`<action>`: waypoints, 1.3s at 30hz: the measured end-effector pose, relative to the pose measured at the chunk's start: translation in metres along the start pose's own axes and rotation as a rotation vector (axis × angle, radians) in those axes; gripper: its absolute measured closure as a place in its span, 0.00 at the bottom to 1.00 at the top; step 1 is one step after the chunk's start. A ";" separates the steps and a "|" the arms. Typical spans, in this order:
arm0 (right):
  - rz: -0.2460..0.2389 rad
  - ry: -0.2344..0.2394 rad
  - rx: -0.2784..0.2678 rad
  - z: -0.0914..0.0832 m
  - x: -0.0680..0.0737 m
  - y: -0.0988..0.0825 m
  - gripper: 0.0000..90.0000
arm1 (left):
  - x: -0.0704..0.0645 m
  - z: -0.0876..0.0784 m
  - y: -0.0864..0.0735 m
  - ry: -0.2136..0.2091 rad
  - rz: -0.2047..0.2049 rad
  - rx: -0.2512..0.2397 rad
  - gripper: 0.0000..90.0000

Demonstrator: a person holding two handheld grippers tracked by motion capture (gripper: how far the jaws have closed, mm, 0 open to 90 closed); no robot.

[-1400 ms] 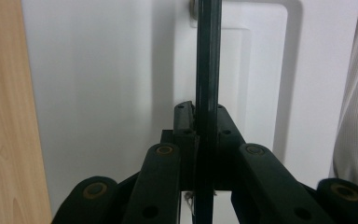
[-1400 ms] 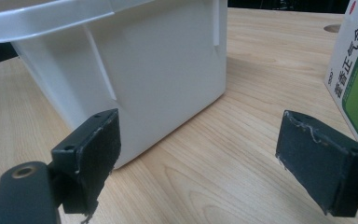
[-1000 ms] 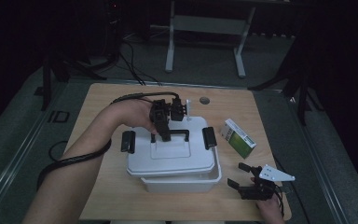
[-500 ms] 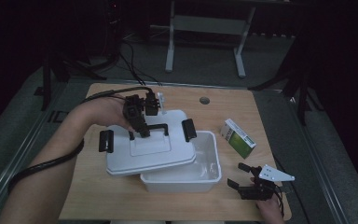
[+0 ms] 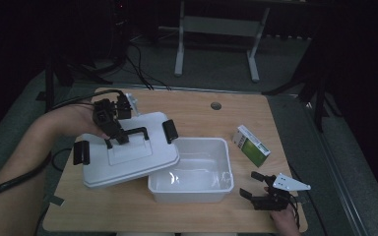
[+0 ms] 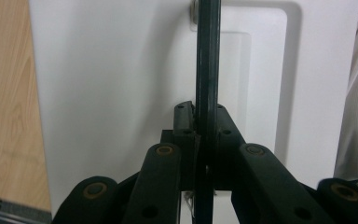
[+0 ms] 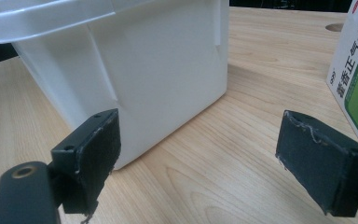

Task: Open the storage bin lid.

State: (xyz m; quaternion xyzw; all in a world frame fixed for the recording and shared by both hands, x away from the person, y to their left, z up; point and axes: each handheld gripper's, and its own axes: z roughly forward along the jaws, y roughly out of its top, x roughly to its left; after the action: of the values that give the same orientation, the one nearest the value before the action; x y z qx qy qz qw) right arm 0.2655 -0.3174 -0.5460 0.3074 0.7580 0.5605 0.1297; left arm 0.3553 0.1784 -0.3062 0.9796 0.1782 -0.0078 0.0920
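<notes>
The left hand-held gripper point(image 5: 117, 133) has its jaws pinched almost fully together on the thin black carry handle point(image 5: 128, 133) of the white lid point(image 5: 128, 160); in the left gripper view the handle bar point(image 6: 207, 70) runs straight up between the pads. Gripping at the handle, mid-lid, looks meant to let the lid hang roughly balanced from a single hold. The lid is off the white tub point(image 5: 193, 172) and sits to the tub's left, its near-right edge overlapping the tub's rim, tilted a little. Whether its far side rests on the bench point(image 5: 285, 123) I cannot tell. Its long axis runs left to right across the bench, slightly skewed, with a black latch point(image 5: 80, 152) at the left end and another point(image 5: 170, 131) at the right.

The tub stands open and looks empty, mouth upward, near the middle of the bench. To its right, well apart, lies a green-and-white carton point(image 5: 251, 145). The right hand-held gripper point(image 5: 256, 184) waits near the bench's front right corner, jaws spread wide and holding nothing, pointed toward the tub's side wall point(image 7: 158, 74), probably ready to fetch the carton.
</notes>
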 end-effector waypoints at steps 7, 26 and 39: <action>0.000 -0.003 0.003 0.000 0.000 0.000 0.15 | 0.006 0.001 -0.033 0.006 -0.054 0.003 0.93; 0.000 -0.002 0.002 0.000 0.001 0.000 0.15 | 0.023 0.044 -0.109 -0.015 -0.170 -0.007 0.93; -0.002 -0.003 0.002 0.001 0.001 0.000 0.15 | 0.032 0.092 -0.130 -0.050 -0.206 -0.019 0.93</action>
State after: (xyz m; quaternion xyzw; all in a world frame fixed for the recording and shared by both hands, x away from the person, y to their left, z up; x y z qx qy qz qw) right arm 0.2650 -0.3162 -0.5457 0.3076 0.7585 0.5592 0.1312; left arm 0.3417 0.2926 -0.4218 0.9547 0.2757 -0.0401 0.1045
